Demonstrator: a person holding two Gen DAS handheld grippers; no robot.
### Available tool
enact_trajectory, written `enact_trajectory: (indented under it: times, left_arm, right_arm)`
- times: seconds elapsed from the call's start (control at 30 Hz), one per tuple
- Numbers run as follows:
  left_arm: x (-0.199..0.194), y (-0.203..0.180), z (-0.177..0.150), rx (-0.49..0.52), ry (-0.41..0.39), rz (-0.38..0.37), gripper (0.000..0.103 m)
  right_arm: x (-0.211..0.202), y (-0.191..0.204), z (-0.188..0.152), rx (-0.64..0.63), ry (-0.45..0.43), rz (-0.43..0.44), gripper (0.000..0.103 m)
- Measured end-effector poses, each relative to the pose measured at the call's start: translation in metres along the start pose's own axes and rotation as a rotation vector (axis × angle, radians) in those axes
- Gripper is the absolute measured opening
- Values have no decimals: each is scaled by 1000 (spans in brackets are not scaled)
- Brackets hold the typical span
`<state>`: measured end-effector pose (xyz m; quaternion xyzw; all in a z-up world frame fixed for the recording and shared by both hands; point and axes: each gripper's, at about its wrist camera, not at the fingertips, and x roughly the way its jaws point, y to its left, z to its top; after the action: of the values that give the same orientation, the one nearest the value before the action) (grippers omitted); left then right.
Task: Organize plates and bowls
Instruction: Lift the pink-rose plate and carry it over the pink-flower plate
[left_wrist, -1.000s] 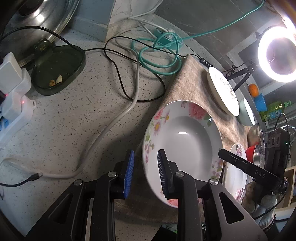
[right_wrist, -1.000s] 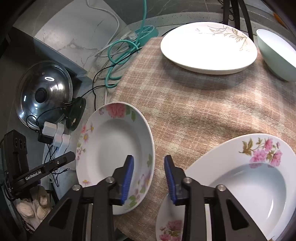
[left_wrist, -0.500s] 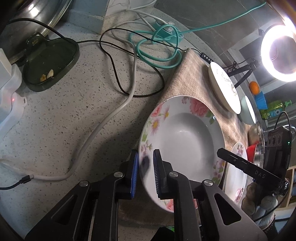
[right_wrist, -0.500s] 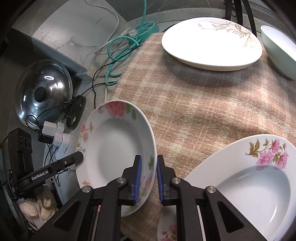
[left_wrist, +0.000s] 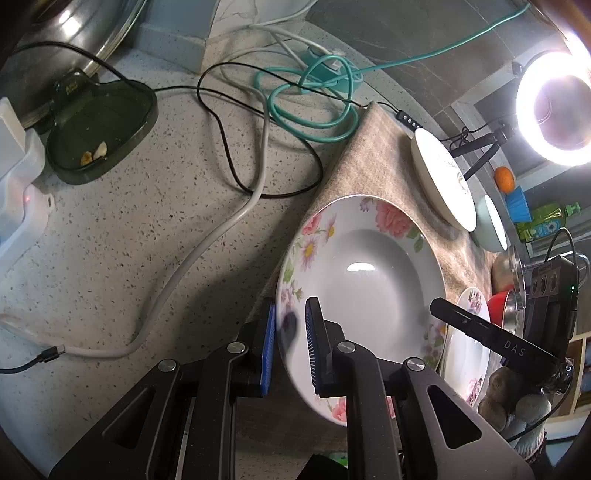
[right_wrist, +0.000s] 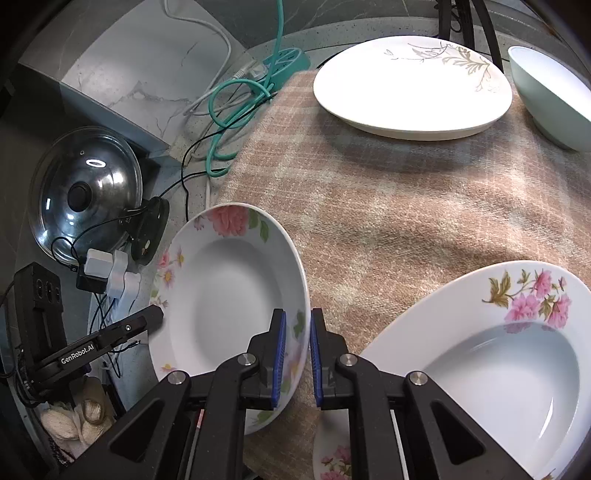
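Deep white floral-rimmed plate (left_wrist: 365, 280) at left edge of beige plaid cloth (right_wrist: 406, 206), left gripper (left_wrist: 290, 347) and right gripper (right_wrist: 295, 354) each clamped on opposite rims.

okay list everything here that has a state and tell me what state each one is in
left gripper: shut on floral deep plate's rim
right gripper: shut on its opposite rim
floral deep plate: held, tilted
second floral plate: resting on cloth
white plate: empty
ring light: on
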<state>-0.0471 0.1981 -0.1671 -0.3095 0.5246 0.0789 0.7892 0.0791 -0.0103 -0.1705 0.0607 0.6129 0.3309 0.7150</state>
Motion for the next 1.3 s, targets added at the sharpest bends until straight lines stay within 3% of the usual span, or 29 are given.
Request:
enact_trajectory:
  times: [0.57,1.3]
  left_arm:
    - [-15,-52,2,108,-25,-66,14]
    - [28,-146,-26,306,108,-145,14]
  right_arm:
    - [-62,-21,-16,55,-109,8,11]
    - [-127,-106,-75,263,-210,-71,11]
